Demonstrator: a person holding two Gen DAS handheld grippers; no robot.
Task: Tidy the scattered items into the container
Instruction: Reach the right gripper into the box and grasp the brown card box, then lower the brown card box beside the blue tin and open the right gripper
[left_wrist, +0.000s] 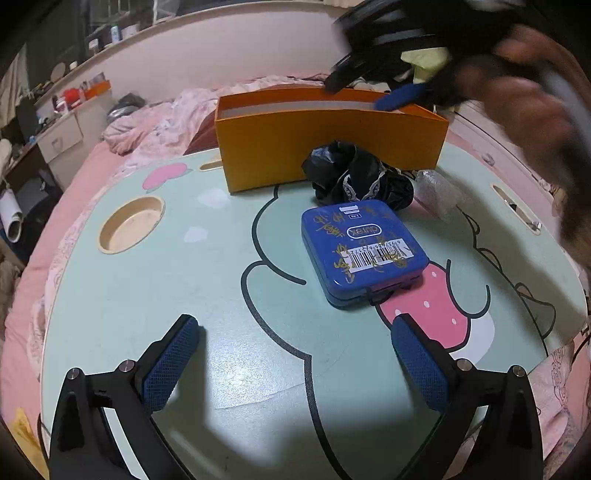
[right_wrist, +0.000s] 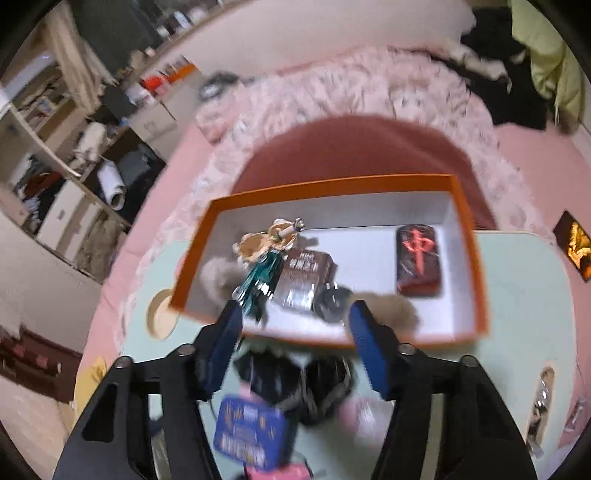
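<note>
L tool (left_wrist: 295, 354) spread wide, empty, low over table (left_wrist: 147, 295). Blue tin (left_wrist: 364, 253) lies just ahead, slightly right, long axis diagonal. R tool (right_wrist: 295, 339) part-open, empty, over orange box (right_wrist: 476, 258). L nearer.

We see an orange cardboard box (left_wrist: 325, 147) with white interior, a blue tin (left_wrist: 364, 251) lettered gold, and a mint-green cartoon-printed desk (left_wrist: 147, 295).
</note>
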